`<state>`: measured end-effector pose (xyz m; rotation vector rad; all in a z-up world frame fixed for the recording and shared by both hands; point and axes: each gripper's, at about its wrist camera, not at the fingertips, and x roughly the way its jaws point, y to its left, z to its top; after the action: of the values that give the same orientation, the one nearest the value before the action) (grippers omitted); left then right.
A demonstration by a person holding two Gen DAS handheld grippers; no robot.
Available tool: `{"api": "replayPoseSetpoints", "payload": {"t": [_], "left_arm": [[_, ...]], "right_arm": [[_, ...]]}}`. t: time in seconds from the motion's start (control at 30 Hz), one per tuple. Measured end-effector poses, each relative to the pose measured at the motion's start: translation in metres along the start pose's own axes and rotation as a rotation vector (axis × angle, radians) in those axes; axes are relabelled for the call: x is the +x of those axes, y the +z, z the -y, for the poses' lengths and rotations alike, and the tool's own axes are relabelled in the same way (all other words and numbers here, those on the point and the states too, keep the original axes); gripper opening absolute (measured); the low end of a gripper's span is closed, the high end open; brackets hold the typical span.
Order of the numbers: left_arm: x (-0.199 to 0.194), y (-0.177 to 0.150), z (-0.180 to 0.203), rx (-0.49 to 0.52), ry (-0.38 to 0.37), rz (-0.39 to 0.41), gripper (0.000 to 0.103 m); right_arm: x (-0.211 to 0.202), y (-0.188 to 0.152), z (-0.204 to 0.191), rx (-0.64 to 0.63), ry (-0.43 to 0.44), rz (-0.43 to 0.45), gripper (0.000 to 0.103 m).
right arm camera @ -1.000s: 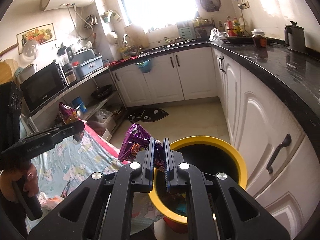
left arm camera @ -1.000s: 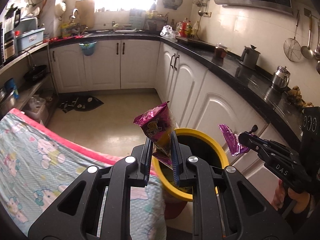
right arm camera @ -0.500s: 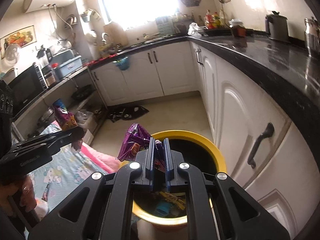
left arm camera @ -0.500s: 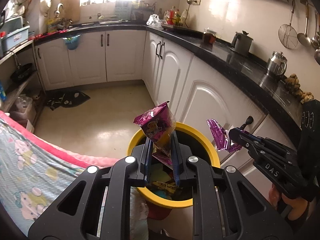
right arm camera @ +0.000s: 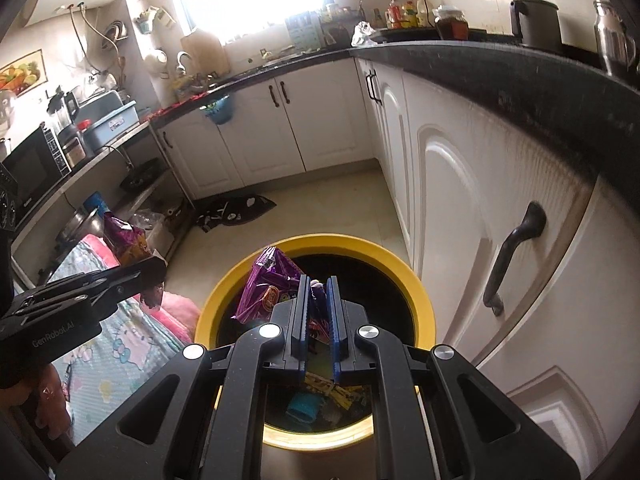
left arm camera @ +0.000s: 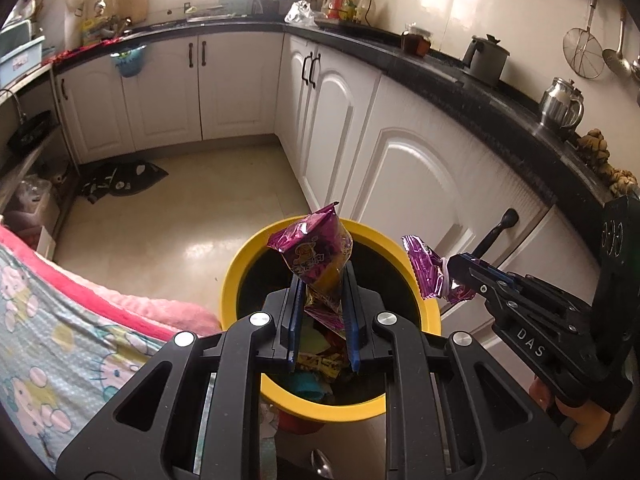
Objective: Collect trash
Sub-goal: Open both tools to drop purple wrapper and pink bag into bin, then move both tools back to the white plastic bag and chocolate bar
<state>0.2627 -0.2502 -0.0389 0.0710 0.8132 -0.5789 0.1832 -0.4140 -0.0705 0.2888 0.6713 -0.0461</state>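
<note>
Left gripper clamped on pink wrapper, held upright over the bin mouth, near its left rim. Right gripper pinched shut on purple wrapper, likewise above the opening. Both poised so a release should drop the trash straight in.

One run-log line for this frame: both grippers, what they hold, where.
left gripper: shut on pink-and-yellow snack packet | right gripper: shut on purple foil wrapper | both above yellow-rimmed trash bin | bin holds litter | not released
</note>
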Motion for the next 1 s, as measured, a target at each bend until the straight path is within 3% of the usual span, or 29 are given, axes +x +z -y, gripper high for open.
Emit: {"api": "replayPoseSetpoints", "payload": {"t": [0.43, 0.5, 0.57, 0.7, 0.87, 1.0], "left_arm": [[0.041, -0.016, -0.008, -0.044, -0.024, -0.093, 0.015], [0.043, -0.018, -0.011, -0.054, -0.017, -0.098, 0.026], [0.045, -0.020, -0.016, -0.070, 0.005, -0.105, 0.043], [0.030, -0.026, -0.033, -0.112, 0.057, -0.087, 0.064], [-0.019, -0.039, -0.062, -0.160, 0.136, -0.023, 0.081], [-0.070, -0.055, -0.092, -0.200, 0.219, 0.029, 0.084]], "right_arm": [[0.037, -0.012, 0.008, 0.037, -0.005, -0.096, 0.012], [0.039, -0.013, 0.009, 0.047, -0.007, -0.097, 0.018], [0.042, -0.011, 0.011, 0.057, -0.013, -0.096, 0.034], [0.038, -0.012, 0.010, 0.061, -0.013, -0.090, 0.038], [0.029, -0.011, -0.021, 0.007, 0.074, -0.087, 0.040], [0.020, -0.012, -0.070, -0.077, 0.188, -0.093, 0.040]]}}
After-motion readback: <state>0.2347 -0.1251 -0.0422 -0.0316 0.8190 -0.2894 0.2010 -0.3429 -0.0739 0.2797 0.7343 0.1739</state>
